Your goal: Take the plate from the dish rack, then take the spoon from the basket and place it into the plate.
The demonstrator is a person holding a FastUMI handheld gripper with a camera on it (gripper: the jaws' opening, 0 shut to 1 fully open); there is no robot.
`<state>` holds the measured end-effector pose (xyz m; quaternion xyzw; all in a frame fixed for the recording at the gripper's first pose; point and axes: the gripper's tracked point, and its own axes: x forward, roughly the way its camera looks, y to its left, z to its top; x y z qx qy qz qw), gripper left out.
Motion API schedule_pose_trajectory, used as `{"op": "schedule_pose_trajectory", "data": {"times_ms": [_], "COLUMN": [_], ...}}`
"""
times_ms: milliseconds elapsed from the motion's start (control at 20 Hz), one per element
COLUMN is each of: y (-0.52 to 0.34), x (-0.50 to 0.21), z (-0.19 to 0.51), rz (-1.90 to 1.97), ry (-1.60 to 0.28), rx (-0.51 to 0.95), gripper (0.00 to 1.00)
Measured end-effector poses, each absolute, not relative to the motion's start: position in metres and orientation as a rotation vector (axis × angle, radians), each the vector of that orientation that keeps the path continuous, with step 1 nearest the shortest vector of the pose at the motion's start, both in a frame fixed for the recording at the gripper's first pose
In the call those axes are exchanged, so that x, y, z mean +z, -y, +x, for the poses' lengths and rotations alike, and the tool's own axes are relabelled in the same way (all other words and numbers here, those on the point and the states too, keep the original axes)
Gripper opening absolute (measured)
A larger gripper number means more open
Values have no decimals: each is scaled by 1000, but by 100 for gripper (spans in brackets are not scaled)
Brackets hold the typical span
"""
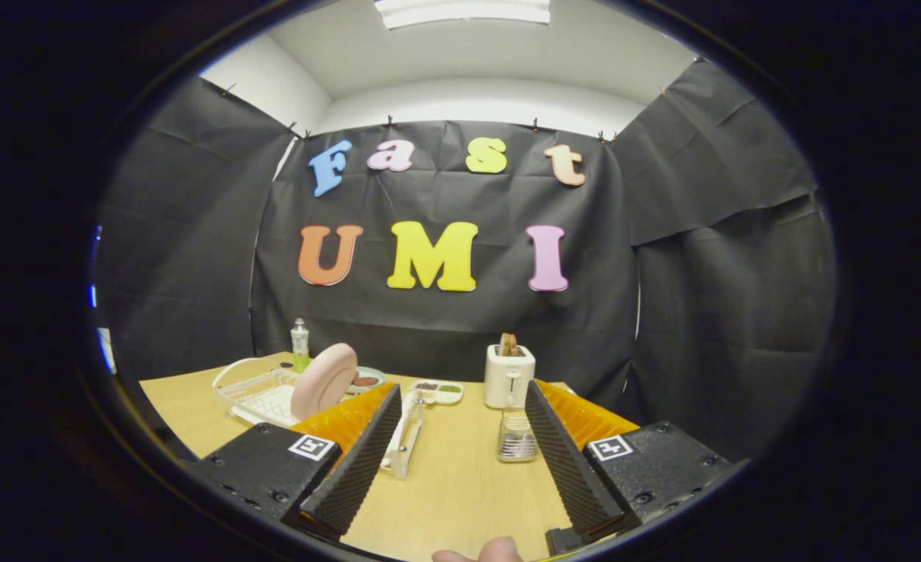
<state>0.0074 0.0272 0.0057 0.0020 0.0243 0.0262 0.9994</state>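
Plate [324,382]: pink, round, standing on edge and leaning in the dish rack, left of the toaster and beyond the left finger.
Dish rack [254,400]: white, low, with a curved handle, on the table well left of the toaster; its long clear edge runs toward the fingers.
Basket [517,437]: small clear holder on the table just in front of the toaster, beside the right finger's inner face; thin utensil shapes stand inside, too small to tell a spoon.
Toaster [508,376]: white, upright, slices showing at its top, at the far middle of the table.
Bottle [300,345]: clear with green at its base, behind the dish rack, far left of the toaster.
Small bowl [367,380]: dark contents, behind the plate, left of the toaster.
Divided dish [438,391]: pale, dark and green contents, just left of the toaster.
Table [453,492]: light wood.
Gripper [456,468]: fingers spread wide, holding nothing, bare table between them.
Fingertip [499,550]: a person's, nearest the camera, between the finger bases.
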Motion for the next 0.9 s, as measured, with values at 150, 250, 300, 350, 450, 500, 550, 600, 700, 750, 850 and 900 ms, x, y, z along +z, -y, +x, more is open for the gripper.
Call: {"op": "schedule_pose_trajectory", "data": {"times_ms": [150,250,300,350,450,500,550,600,700,750,850,900], "y": [-36,-48,-54,-61,-80,-89,-99,-108,-128,-138,-157,-167], "x": [13,19,21,23,27,30,34,39,50,52,61,65], "z": [15,19,23,27,35,40,45,50,65,73,92,103], "rz": [-15,-15,-21,-27,-32,-31,-38,-47,-52,-45,-36,-36], "ry": [-61,-71,-77,-83,-115,-133,-147,-161,-195,-222,-272,-299], "rx": [67,95,108,124,166,190,211,230,272,294,324,337], "gripper": [100,100,100,100,100,100,100,100,100,100,100,100]}}
